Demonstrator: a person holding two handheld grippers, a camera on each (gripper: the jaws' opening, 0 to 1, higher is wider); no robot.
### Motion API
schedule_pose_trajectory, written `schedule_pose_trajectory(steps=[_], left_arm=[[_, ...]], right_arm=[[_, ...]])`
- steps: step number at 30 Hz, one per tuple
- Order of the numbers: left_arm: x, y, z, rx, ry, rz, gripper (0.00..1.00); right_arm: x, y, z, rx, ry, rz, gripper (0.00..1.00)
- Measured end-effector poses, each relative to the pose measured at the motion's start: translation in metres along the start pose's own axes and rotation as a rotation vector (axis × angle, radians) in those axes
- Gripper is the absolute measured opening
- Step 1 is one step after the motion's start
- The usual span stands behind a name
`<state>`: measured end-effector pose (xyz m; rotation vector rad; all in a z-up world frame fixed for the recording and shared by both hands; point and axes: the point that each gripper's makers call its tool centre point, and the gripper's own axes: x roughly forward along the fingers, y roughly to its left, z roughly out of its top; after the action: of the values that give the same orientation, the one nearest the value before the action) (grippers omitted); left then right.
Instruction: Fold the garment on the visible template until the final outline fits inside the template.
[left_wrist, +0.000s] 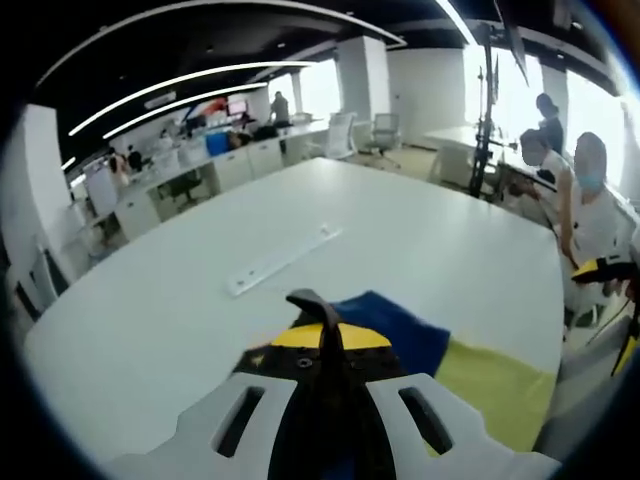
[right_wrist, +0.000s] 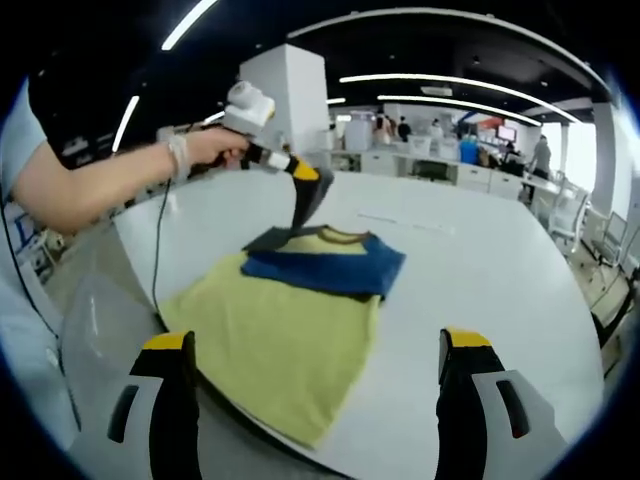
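A yellow T-shirt (right_wrist: 290, 345) with blue sleeves lies on the white table (right_wrist: 480, 270). Its blue band (right_wrist: 325, 268) is folded across the top below the collar (right_wrist: 340, 237). A dark grey patch (right_wrist: 265, 238) shows at the shirt's far left corner; I cannot tell whether it is template or cloth. A hand holds my left gripper (right_wrist: 297, 222) with its tips down at that corner, beside the collar. In the left gripper view its jaws (left_wrist: 312, 305) are pressed together over the blue and yellow cloth (left_wrist: 400, 335). My right gripper (right_wrist: 315, 340) hangs open above the shirt's near hem, holding nothing.
A person's arm (right_wrist: 90, 185) reaches in from the left, with a cable (right_wrist: 155, 260) trailing off the table edge. A flat white strip (left_wrist: 283, 260) lies mid-table. People sit at the table's right side (left_wrist: 590, 200). Desks and chairs (left_wrist: 345, 135) stand beyond.
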<state>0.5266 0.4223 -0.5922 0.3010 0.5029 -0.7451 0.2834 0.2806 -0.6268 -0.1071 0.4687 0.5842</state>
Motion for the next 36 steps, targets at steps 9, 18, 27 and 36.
schedule_pose_trajectory(steps=[9,18,27,36], left_arm=[[0.017,-0.021,-0.004,0.004,0.023,-0.047,0.00],[0.034,-0.034,-0.014,-0.021,0.040,-0.080,0.00],[0.049,-0.041,-0.024,-0.025,0.084,-0.102,0.00],[0.071,-0.044,-0.037,0.011,0.149,-0.107,0.00]], right_arm=[[-0.001,-0.003,-0.003,0.013,0.006,-0.012,1.00],[0.000,-0.004,-0.006,0.021,0.011,-0.014,1.00],[0.001,-0.005,-0.009,0.030,0.019,-0.015,1.00],[0.003,-0.008,-0.011,0.039,0.025,-0.017,1.00]])
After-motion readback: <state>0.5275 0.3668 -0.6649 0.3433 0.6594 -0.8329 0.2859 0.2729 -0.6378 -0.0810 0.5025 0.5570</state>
